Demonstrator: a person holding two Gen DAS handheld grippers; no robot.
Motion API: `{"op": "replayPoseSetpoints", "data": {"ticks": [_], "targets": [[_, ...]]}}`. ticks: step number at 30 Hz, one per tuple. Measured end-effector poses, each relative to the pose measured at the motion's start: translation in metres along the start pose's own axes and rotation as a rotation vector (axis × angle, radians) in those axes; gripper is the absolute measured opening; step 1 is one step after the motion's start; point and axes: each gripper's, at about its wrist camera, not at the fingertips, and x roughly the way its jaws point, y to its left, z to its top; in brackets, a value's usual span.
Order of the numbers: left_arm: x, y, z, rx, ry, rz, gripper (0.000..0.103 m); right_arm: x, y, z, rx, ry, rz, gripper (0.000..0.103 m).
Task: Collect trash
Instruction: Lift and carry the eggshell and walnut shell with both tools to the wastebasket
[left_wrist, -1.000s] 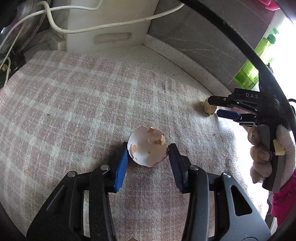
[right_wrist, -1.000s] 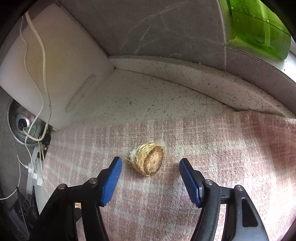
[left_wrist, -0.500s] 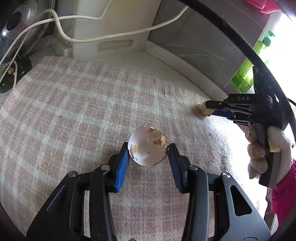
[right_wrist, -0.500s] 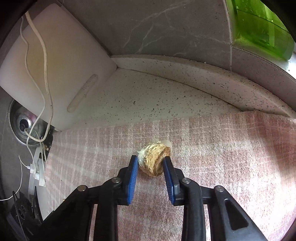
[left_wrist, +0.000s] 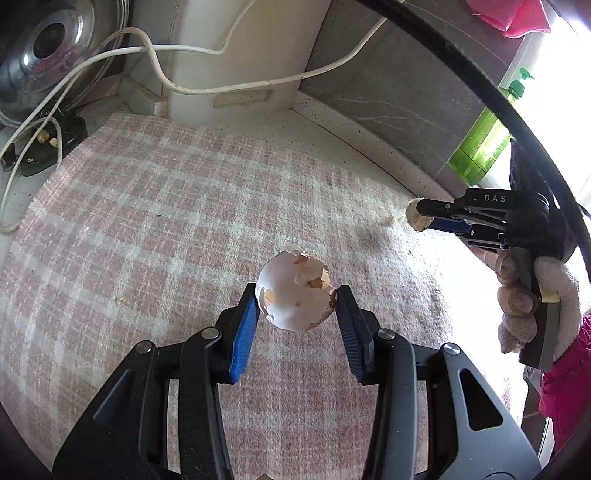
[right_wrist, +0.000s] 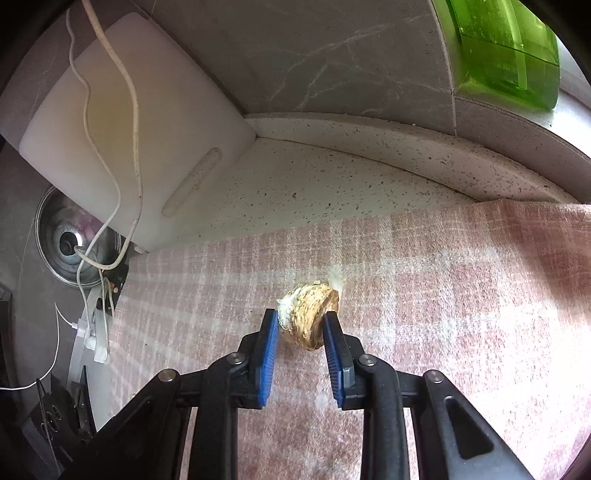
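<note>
Where jaws gaped, right gripper (right_wrist: 300, 322) around husk (right_wrist: 309, 317).

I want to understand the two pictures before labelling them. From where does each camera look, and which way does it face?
Left wrist: on the left gripper, looking down at the eggshell it grips; the right gripper and gloved hand show.
Right wrist: on the right gripper, looking down at the tan scrap it grips; only its fingers show.
Shared: cloth, cutting board, green bottle, scrap.
</note>
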Motion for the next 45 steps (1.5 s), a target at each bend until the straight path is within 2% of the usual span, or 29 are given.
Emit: {"op": "replayPoseSetpoints", "data": {"ticks": [11, 18, 27, 36, 45], "targets": [[-0.06, 0.002, -0.026, 0.048, -0.024, 0.006, 0.043, -0.044, 0.031, -0.054, -0.016, 0.001, 0.079, 0.024], [-0.1, -0.002, -0.049, 0.122, -0.035, 0.017, 0.043, -0.069, 0.048, -0.101, -0.017, -0.008, 0.093, 0.024], [-0.155, 0.0, -0.082, 0.17, -0.049, -0.001, 0.043, -0.111, 0.068, -0.161, -0.018, -0.022, 0.098, 0.024], [-0.196, 0.023, -0.123, 0.164, -0.023, -0.008, 0.043, -0.145, 0.097, -0.226, -0.057, -0.019, 0.108, 0.024], [-0.219, 0.057, -0.154, 0.096, -0.002, 0.0, 0.043, -0.15, 0.124, -0.283, -0.138, 0.009, 0.1, 0.021]]}}
